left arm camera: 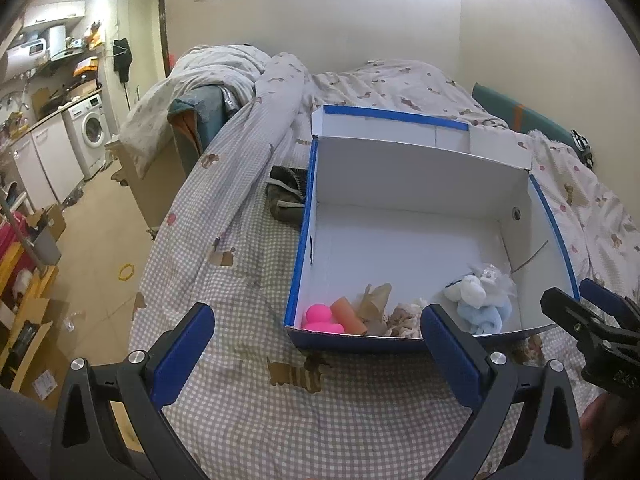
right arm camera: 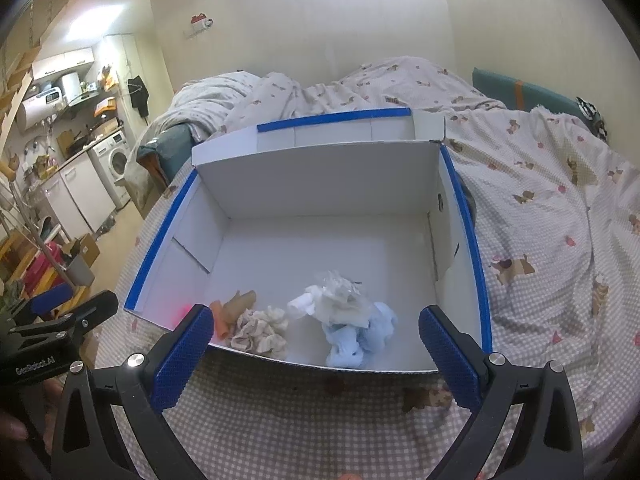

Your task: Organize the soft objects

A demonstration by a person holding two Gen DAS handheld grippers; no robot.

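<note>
A white box (left arm camera: 420, 240) with blue edges sits on the checked bedsheet (left arm camera: 248, 408), its lid folded back and upright at the far side; the soft things lie along its near wall. From the left wrist view, reading left to right: a pink toy (left arm camera: 320, 317) in the near left corner, an orange roll (left arm camera: 352, 314) touching it, a brownish crumpled piece (left arm camera: 374, 304), a beige scrunched cloth (left arm camera: 404, 320), then a white and pale blue bundle (left arm camera: 478, 304) towards the right.

The left gripper (left arm camera: 318, 354) hovers over the sheet just in front of the box's near left corner; its blue fingers (left arm camera: 182, 356) stand wide apart with nothing between them; the pink toy and orange roll lie just beyond the gap. The right gripper (right arm camera: 316, 356) is held level with the box's near wall, pointing into it; its fingers (right arm camera: 450, 354) are also spread wide and hold nothing; the beige cloth (right arm camera: 260, 330) and the blue and white bundle (right arm camera: 348, 324) lie just past the fingertips, inside the box.

Each gripper shows at the edge of the other's view; the two are side by side, near each other. A dark slipper (left arm camera: 286, 196) rests on the sheet beside the box's left wall; a rumpled quilt (left arm camera: 360, 80) covers the far end of the bed.
</note>
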